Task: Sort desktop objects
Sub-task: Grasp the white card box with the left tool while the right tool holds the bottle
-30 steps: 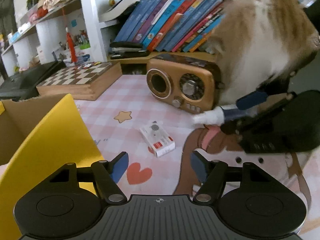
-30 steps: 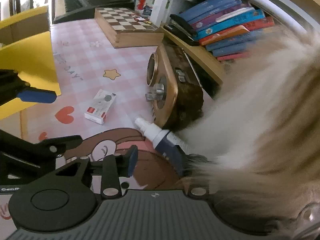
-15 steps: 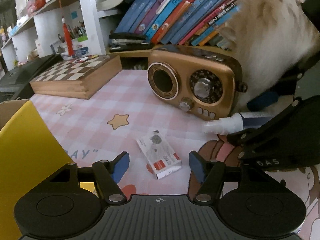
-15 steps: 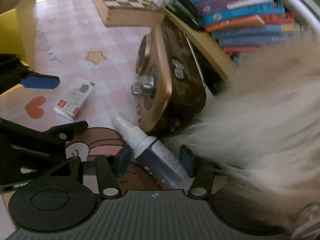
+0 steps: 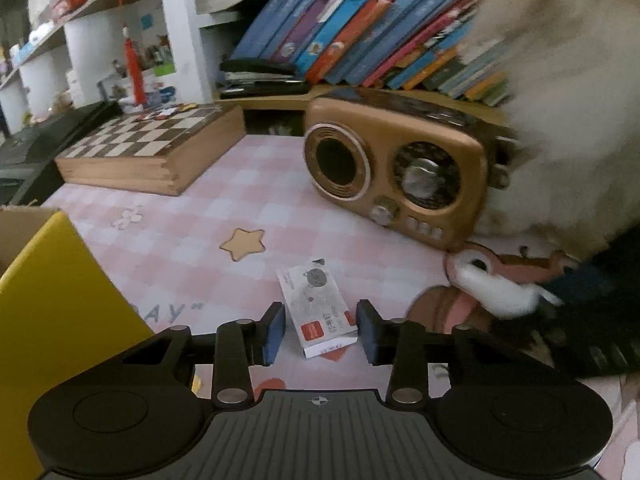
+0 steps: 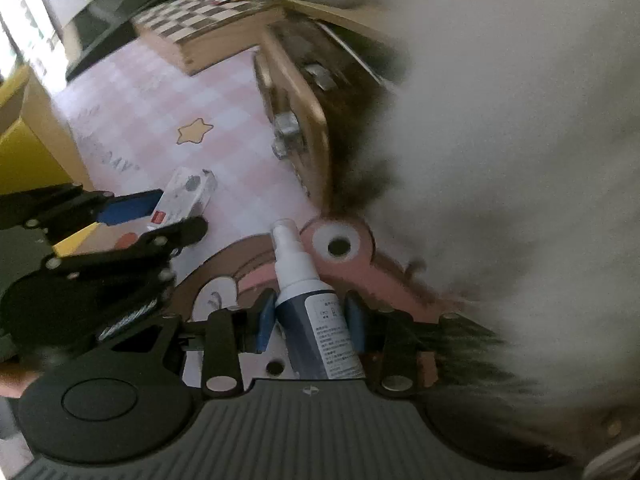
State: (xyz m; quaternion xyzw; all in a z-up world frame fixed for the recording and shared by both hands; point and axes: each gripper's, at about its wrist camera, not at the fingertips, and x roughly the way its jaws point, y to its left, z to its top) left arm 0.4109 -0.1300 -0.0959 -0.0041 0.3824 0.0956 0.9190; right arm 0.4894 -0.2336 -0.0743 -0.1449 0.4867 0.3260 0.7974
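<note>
A pink checked worktop (image 5: 224, 216) fills mid-frame, bookshelves (image 5: 360, 28) above. The left gripper (image 5: 320, 330) is closing around a box (image 5: 318, 306), fingers apart. The right gripper (image 6: 310, 322) is closing on a bottle (image 6: 308, 304), fingers touching it.

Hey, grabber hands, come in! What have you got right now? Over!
Left gripper closing around small white box, pads not touching. Right gripper closing around spray bottle. Fluffy furry thing crowding the right side.
</note>
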